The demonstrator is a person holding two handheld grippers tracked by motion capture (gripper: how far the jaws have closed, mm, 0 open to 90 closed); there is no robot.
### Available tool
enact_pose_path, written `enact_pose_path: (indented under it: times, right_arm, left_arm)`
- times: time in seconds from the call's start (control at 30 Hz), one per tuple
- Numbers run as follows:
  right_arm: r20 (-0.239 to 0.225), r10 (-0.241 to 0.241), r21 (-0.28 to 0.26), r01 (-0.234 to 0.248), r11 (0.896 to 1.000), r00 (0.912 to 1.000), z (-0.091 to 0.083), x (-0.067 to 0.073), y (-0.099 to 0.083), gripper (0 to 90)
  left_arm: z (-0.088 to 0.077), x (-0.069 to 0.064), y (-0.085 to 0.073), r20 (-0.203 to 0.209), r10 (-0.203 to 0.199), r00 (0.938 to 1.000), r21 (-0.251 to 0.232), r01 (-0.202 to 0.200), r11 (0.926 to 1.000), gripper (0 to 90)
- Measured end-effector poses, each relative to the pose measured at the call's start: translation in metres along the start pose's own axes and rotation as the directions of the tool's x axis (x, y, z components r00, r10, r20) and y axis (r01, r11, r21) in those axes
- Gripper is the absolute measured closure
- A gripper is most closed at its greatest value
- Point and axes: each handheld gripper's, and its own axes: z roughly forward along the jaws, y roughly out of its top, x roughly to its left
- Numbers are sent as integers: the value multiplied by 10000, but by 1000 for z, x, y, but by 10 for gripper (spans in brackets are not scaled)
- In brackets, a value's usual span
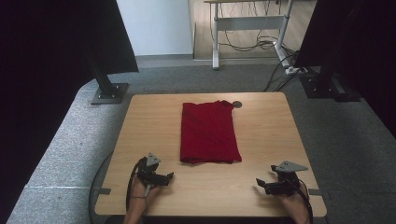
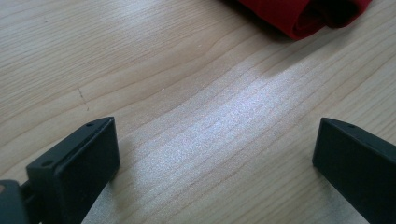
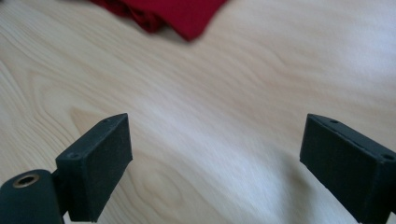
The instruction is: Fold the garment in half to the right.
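Note:
A red cloth (image 1: 208, 132), folded into a long rectangle, lies in the middle of the wooden table (image 1: 144, 126). My left gripper (image 1: 169, 176) rests near the front left edge, open, with bare wood between its jaws; a folded corner of the red cloth (image 2: 308, 16) lies ahead of it at the top of the left gripper view. My right gripper (image 1: 259, 182) sits near the front right edge, also open and holding nothing. A corner of the red cloth (image 3: 168, 14) lies well beyond its jaws.
A small round grommet (image 1: 237, 104) sits in the table by the cloth's far right corner. Black stands (image 1: 108, 91) and a dark panel flank the table on grey carpet. A desk frame with cables (image 1: 261, 42) stands at the back.

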Motion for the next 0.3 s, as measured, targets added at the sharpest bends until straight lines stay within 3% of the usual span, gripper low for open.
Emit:
enact_pose_path:
  times: [0.13,0.2,0.3]
  right_arm:
    - [311,-90,340,80,9994,9995,-2,-2,-3,86]
    - [454,-153,855,114,9963,9989,0,-2,-3,80]
    - [749,-576,1063,495,9931,9955,2,2,-3,70]
  left_arm:
    - [0,0,0,-4,-6,10000,1,6,10000,4]
    - [0,0,0,-2,-8,10000,2,8,10000,4]
    - [0,0,0,-2,-13,10000,1,13,10000,4]
